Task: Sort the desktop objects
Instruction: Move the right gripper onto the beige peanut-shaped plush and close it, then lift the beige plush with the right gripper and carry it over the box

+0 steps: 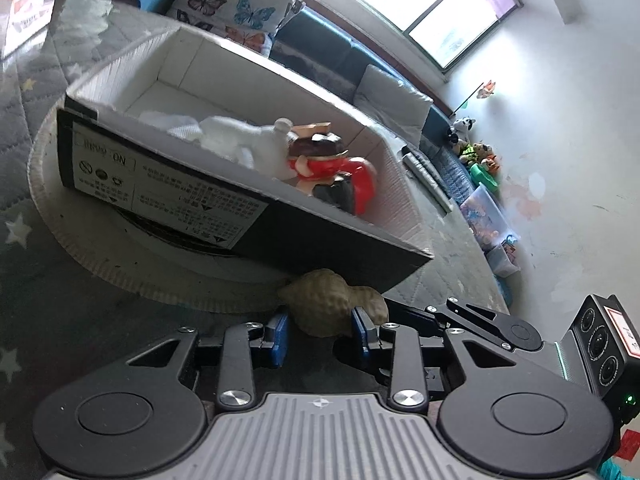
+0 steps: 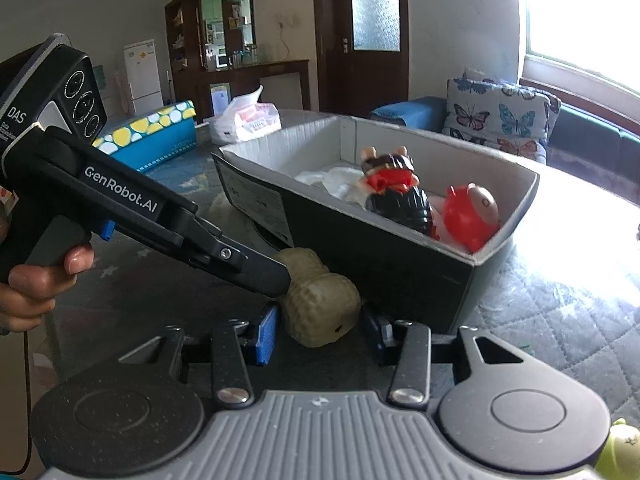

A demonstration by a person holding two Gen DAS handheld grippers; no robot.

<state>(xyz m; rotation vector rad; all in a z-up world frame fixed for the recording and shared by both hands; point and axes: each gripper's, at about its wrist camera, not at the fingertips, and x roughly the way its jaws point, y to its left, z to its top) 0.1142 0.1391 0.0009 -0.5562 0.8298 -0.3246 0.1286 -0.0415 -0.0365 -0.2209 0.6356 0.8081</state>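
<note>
A tan peanut-shaped toy (image 1: 328, 304) lies on the quilted table just in front of a black cardboard box (image 1: 168, 184). My left gripper (image 1: 320, 330) is open, its blue pads on either side of the peanut. In the right wrist view the peanut (image 2: 320, 300) lies between my right gripper's (image 2: 320, 324) open pads, and the left gripper's black finger (image 2: 256, 272) touches its far side. The box (image 2: 360, 248) holds a red and black figurine (image 2: 396, 192), a red toy (image 2: 468, 216) and white paper (image 1: 224, 136).
The box rests on a round white ribbed plate (image 1: 80, 240). A plastic bag (image 2: 244, 118) lies at the table's far end. A butterfly cushion (image 2: 500, 116) sits on the sofa behind. A green object (image 2: 620, 452) shows at the lower right.
</note>
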